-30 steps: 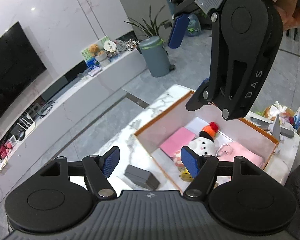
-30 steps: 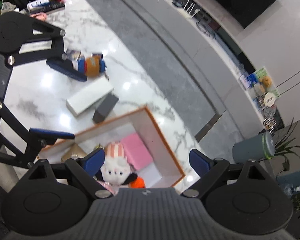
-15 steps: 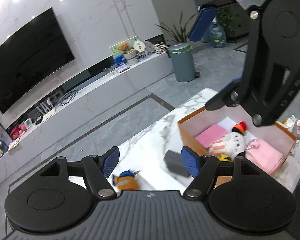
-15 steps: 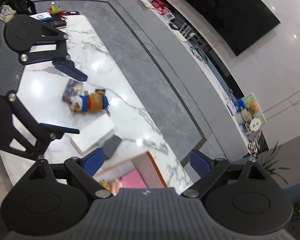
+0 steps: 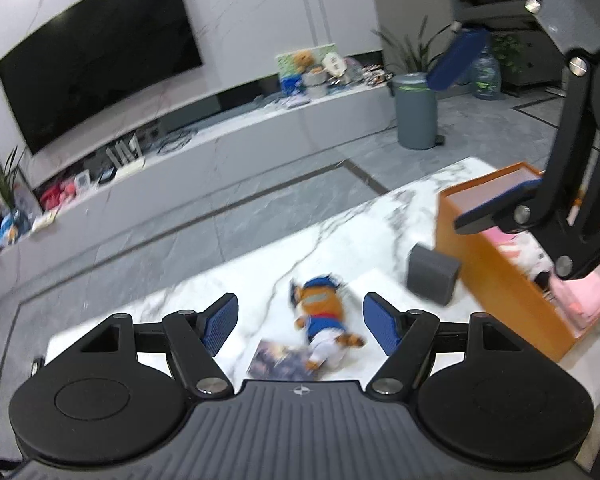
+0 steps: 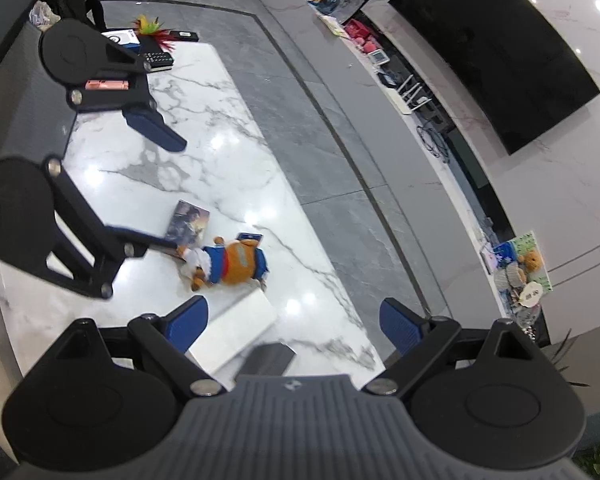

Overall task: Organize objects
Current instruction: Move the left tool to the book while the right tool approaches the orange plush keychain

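An orange and blue plush toy (image 5: 322, 318) lies on the white marble table (image 5: 228, 280), partly over a small dark booklet (image 5: 278, 362); both also show in the right wrist view, the toy (image 6: 232, 262) and the booklet (image 6: 188, 226). My left gripper (image 5: 300, 326) is open and empty, hovering just above and around the toy. A dark grey box (image 5: 432, 278) and a white flat box (image 6: 232, 336) lie beside the orange box (image 5: 496, 280), which holds pink items. My right gripper (image 6: 294, 320) is open and empty, high above the white box.
A remote, pink item and red-green decoration (image 6: 152, 30) sit at the table's far end. A grey bin (image 5: 416, 112) stands on the floor by the long TV console (image 5: 180, 148).
Both grippers swung away from the orange box toward the plush toy. The left one now hovers over the toy; both stayed open.
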Motion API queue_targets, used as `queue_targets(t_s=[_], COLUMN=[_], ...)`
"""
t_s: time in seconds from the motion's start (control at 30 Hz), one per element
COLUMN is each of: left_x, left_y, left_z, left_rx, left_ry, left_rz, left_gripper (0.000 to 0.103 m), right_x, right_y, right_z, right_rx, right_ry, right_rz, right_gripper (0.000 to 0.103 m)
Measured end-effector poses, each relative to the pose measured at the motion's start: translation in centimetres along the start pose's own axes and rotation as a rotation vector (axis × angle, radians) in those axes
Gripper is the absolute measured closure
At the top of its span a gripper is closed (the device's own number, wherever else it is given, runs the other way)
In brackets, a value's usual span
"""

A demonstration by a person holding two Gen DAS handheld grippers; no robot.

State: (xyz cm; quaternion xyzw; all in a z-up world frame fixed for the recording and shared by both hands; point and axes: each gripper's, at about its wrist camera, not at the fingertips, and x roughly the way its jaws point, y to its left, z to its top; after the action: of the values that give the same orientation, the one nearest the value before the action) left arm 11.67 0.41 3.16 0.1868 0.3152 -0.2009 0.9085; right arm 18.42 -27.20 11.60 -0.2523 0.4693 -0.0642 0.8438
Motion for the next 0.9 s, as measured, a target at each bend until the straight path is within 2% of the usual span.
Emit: queue_targets(t_s=[0.33,0.47,0.6,0.7,0.9], left_x=[4.6,6.3,8.1,9.7,13.0], left_y=[4.7,5.8,7.1,8.2,10.5], left_z=[-5.2,-6.4,-7.7,-8.4,-9.4], left_rx=[-0.104,-0.144,-0.236,-0.356,-0.691], left_ry=[0.106,0.141,0.170,0.197,0.254], left_rz=[-0.014,-0.015,-0.024,-0.013,-0.039], left_gripper=[0.019,0.019,0.019,0.019,0.019], right_x=[9.2,12.6,15.8,18.0,22.7], right_y=[2.1,2.4,2.3,1.7,0.3], right_z=[1.5,1.2,1.2,1.3,0.7], right_rx=[0.043,0.100,0.181,0.283,0.602], right_ry=[0.068,0.096,0.115,0.122,0.161], right_rz=[0.057,0.070,0.078,0.083,0.125], right_gripper=[0.010,0.010,0.010,0.010,0.011])
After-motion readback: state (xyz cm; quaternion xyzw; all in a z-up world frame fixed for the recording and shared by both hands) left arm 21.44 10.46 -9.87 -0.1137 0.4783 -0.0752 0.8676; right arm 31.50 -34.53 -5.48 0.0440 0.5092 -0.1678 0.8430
